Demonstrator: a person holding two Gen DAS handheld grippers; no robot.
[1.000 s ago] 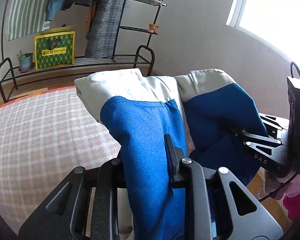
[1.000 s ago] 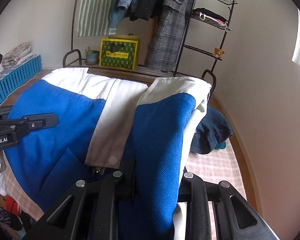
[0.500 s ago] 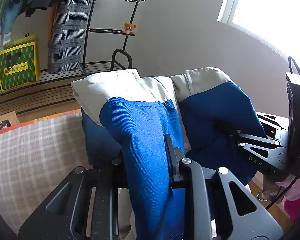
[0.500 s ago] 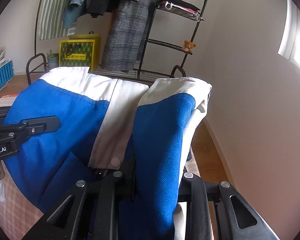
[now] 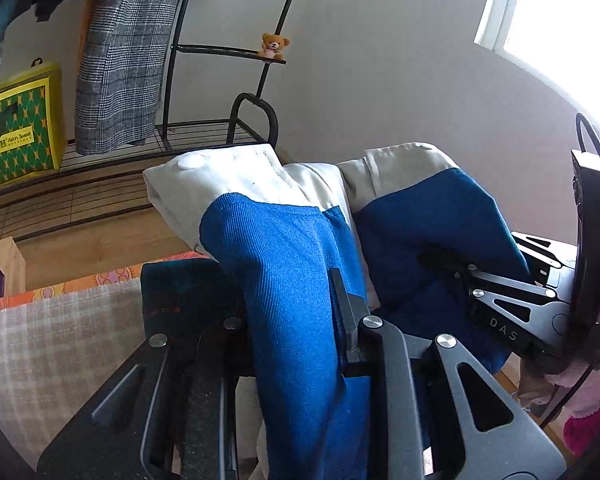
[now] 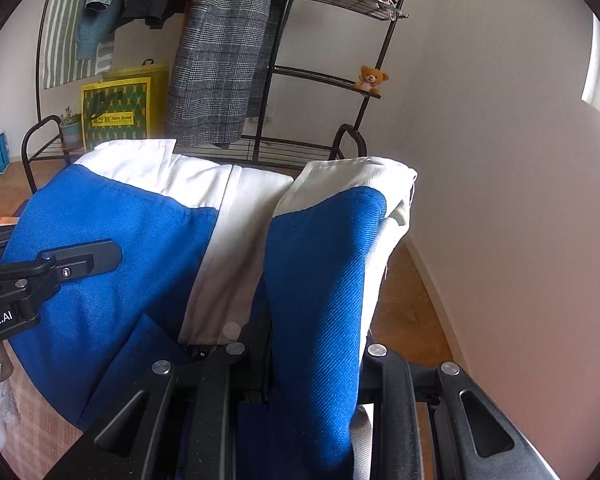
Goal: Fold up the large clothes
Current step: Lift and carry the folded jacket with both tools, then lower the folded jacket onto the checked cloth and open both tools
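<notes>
The left gripper [image 5: 296, 320] pinches a bunched fold of the blue and white jacket [image 5: 284, 264], which rises toward twelve o'clock and is held up in the air. The right gripper [image 6: 300, 344] likewise has its jaws clamped on another fold of it, the white band at twelve. A teddy bear [image 6: 372, 79] sits on the black rack [image 6: 332, 76] at one o'clock.

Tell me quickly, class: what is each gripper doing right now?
Left gripper: shut on the blue and white garment.
Right gripper: shut on the same garment, at another fold.
</notes>
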